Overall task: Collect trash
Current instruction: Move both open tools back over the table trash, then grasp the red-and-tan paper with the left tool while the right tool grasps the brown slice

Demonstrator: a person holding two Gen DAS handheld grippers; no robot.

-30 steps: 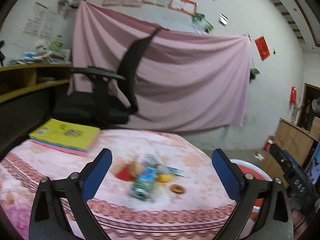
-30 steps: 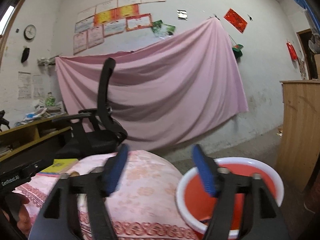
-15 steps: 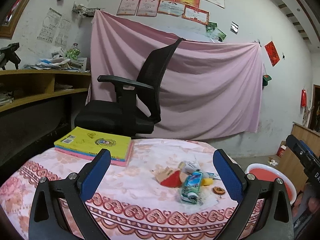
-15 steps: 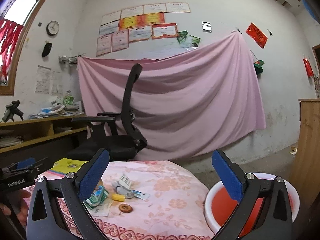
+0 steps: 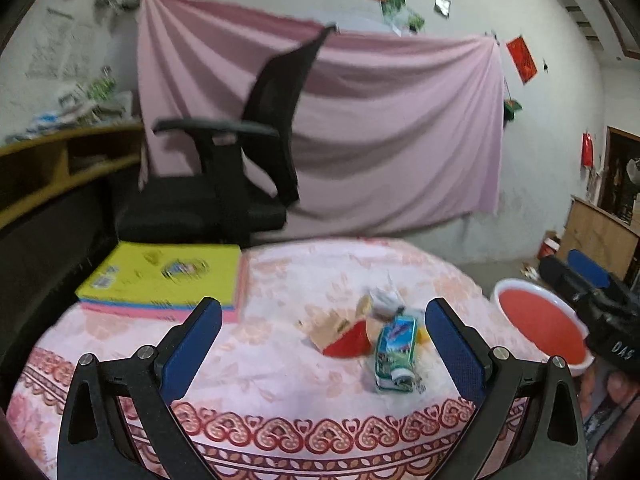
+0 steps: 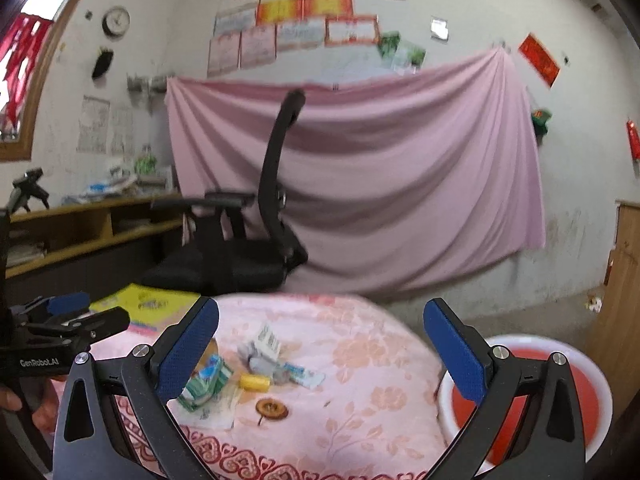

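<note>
Two of my grippers are hanging over the near edge of the round table with the pink flowered cloth, both spread wide and holding nothing. My left gripper is pointing level across the cloth, its blue-padded fingers framing the trash pile. My right gripper is sitting further right, one finger over the cloth and the other over the white-rimmed red plastic basin, which is standing just beside the table, its lower part cut off by my own frame.

The trash is lying in a loose heap near the table's front right. Motion blur is smearing much of it. I am making out a crushed green-and-blue carton, a red wedge-shaped scrap against a tan cardboard piece, crumpled white paper wrappers, a small yellow cylinder and a round brown disc lying apart from the rest. The disc is hidden behind my right finger in the left wrist view. Printing on the wrappers is too blurred to read.

A stack of flat books with a yellow cover is resting on the far left of the cloth. Behind are standing a black mesh office chair and a hung pink sheet. In the right wrist view, my left gripper's body is showing at the left edge.
</note>
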